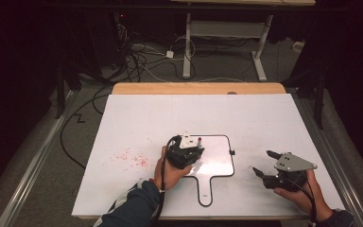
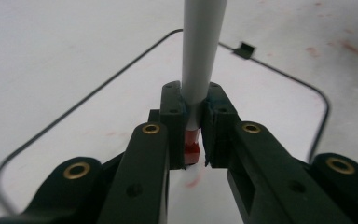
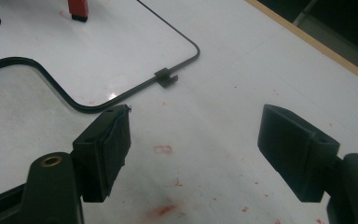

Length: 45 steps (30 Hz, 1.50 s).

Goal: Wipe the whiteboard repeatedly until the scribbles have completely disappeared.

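A small handled whiteboard (image 1: pixel 217 163) with a thin black rim (image 2: pixel 326 109) lies on the white table. My left gripper (image 1: pixel 185 151) is over the board's left part, shut on a grey marker (image 2: pixel 200 56). The marker stands nearly upright, with its red tip (image 2: pixel 192 148) down at the board beside a faint red mark. The same red tip (image 3: pixel 78 9) shows at the top edge of the right gripper view. My right gripper (image 1: pixel 264 163) hovers just right of the board, open, with nothing between its pads (image 3: pixel 114 140).
Red ink specks (image 1: pixel 132 158) stain the white table left of the board, and more red smears (image 3: pixel 163 210) lie under the right gripper. A small black clip (image 3: pixel 168 77) sits on the board's rim. The table's wooden far edge (image 1: pixel 198 88) borders a floor with cables.
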Available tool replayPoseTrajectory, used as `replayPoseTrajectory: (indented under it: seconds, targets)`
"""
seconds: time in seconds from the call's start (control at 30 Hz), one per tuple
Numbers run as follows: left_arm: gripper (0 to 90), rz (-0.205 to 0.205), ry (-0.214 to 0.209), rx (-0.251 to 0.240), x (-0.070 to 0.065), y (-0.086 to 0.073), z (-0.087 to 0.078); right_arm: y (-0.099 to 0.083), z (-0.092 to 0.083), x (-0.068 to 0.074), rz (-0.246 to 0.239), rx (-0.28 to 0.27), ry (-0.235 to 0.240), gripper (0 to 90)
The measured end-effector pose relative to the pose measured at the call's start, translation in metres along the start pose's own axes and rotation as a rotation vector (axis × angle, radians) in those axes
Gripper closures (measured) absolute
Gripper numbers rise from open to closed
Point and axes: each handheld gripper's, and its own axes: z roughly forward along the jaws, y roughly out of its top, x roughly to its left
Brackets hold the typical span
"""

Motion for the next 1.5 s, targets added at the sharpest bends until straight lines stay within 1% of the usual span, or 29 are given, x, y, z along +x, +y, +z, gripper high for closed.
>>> replayPoseTrajectory:
  seconds: [0.03, 0.1, 0.2, 0.3, 0.33, 0.4, 0.53, 0.57, 0.6, 0.63, 0.67, 0.7, 0.73, 0.77, 0.8, 0.83, 0.93, 1.03, 1.1, 1.13, 1.17, 1.2, 1.27, 1.33, 1.37, 1.4, 1.43, 1.47, 1.5]
  targets:
    - [78.5, -0.023, 0.006, -0.006, 0.005, -0.002, -0.002, 0.0, 0.0, 0.0, 0.001, 0.001, 0.0, 26.1]
    - [78.5, -0.025, 0.023, -0.003, 0.015, -0.004, -0.007, 0.0, 0.001, 0.0, -0.001, 0.002, 0.001, 26.1]
    - [78.5, -0.036, 0.035, -0.004, 0.021, -0.006, -0.01, 0.001, 0.002, 0.001, -0.001, 0.003, 0.002, 26.1]
    - [78.5, -0.039, 0.041, -0.007, 0.022, -0.006, -0.008, 0.001, 0.003, 0.001, -0.003, 0.004, 0.004, 26.1]
    - [78.5, -0.036, 0.041, -0.005, 0.021, -0.006, -0.008, 0.001, 0.003, 0.002, -0.004, 0.005, 0.004, 26.1]
    - [78.5, -0.041, 0.022, -0.006, 0.017, -0.005, -0.006, 0.001, 0.003, 0.002, -0.003, 0.006, 0.006, 26.1]
    - [78.4, -0.006, -0.021, -0.002, 0.001, -0.002, -0.001, 0.001, 0.003, 0.001, -0.002, 0.007, 0.006, 26.1]
    - [78.4, -0.039, -0.031, -0.016, -0.005, -0.002, 0.001, 0.001, 0.003, 0.001, -0.003, 0.007, 0.006, 26.1]
    - [78.5, 0.016, -0.025, 0.001, -0.005, -0.001, 0.001, 0.001, 0.003, 0.001, -0.003, 0.007, 0.006, 26.1]
    - [78.4, 0.001, -0.027, -0.001, -0.008, -0.001, 0.001, 0.001, 0.003, 0.001, -0.004, 0.01, 0.003, 26.1]
    - [78.5, 0.022, -0.02, 0.008, -0.006, 0.0, 0.0, 0.001, 0.003, 0.001, -0.004, 0.009, 0.003, 26.1]
    - [78.5, 0.018, -0.021, 0.011, -0.003, -0.001, -0.001, 0.001, 0.003, 0.001, -0.002, 0.008, 0.004, 26.1]
    - [78.5, 0.018, -0.013, 0.014, -0.001, -0.002, -0.002, 0.001, 0.003, 0.001, -0.002, 0.008, 0.005, 26.1]
    - [78.4, 0.015, 0.004, 0.017, 0.003, -0.003, -0.005, 0.001, 0.002, 0.001, -0.003, 0.008, 0.003, 26.1]
    - [78.4, 0.005, 0.013, 0.019, 0.007, -0.004, -0.007, 0.0, 0.002, 0.001, 0.0, 0.007, 0.003, 26.1]
    - [78.4, -0.013, 0.021, 0.018, 0.013, -0.006, -0.01, 0.0, 0.002, 0.001, 0.0, 0.007, 0.002, 26.1]
    - [78.4, -0.038, 0.054, 0.015, 0.025, -0.011, -0.017, 0.0, 0.002, 0.001, 0.0, 0.006, 0.002, 26.2]
    - [78.4, -0.042, 0.093, 0.013, 0.035, -0.015, -0.022, 0.001, 0.002, 0.001, 0.0, 0.006, 0.001, 26.2]
    - [78.5, -0.061, 0.104, 0.006, 0.042, -0.016, -0.023, 0.001, 0.002, 0.001, -0.001, 0.005, 0.002, 26.1]
    - [78.4, -0.062, 0.114, 0.003, 0.044, -0.016, -0.023, 0.002, 0.002, 0.001, -0.001, 0.004, 0.002, 26.2]
    - [78.4, -0.064, 0.113, 0.0, 0.045, -0.017, -0.022, 0.002, 0.003, 0.002, -0.002, 0.004, 0.002, 26.2]
    - [78.5, -0.077, 0.105, -0.006, 0.046, -0.017, -0.022, 0.002, 0.003, 0.002, -0.004, 0.003, 0.004, 26.2]
    - [78.5, -0.086, 0.094, -0.008, 0.045, -0.018, -0.022, 0.002, 0.003, 0.002, -0.006, 0.005, 0.006, 26.1]
    - [78.5, -0.099, 0.061, -0.016, 0.042, -0.018, -0.021, 0.002, 0.003, 0.002, -0.005, 0.006, 0.007, 26.2]
    - [78.5, -0.097, 0.046, -0.018, 0.039, -0.018, -0.02, 0.002, 0.003, 0.002, -0.004, 0.006, 0.008, 26.1]
    - [78.4, -0.087, 0.033, -0.018, 0.037, -0.017, -0.019, 0.002, 0.004, 0.002, -0.004, 0.008, 0.008, 26.2]
    - [78.5, -0.068, 0.016, -0.014, 0.032, -0.016, -0.017, 0.001, 0.004, 0.001, -0.004, 0.009, 0.007, 26.1]
    - [78.5, -0.06, 0.002, -0.013, 0.029, -0.015, -0.016, 0.001, 0.004, 0.001, -0.004, 0.009, 0.007, 26.1]
    - [78.4, -0.05, -0.026, -0.011, 0.025, -0.013, -0.013, 0.001, 0.004, 0.002, -0.005, 0.009, 0.007, 26.2]
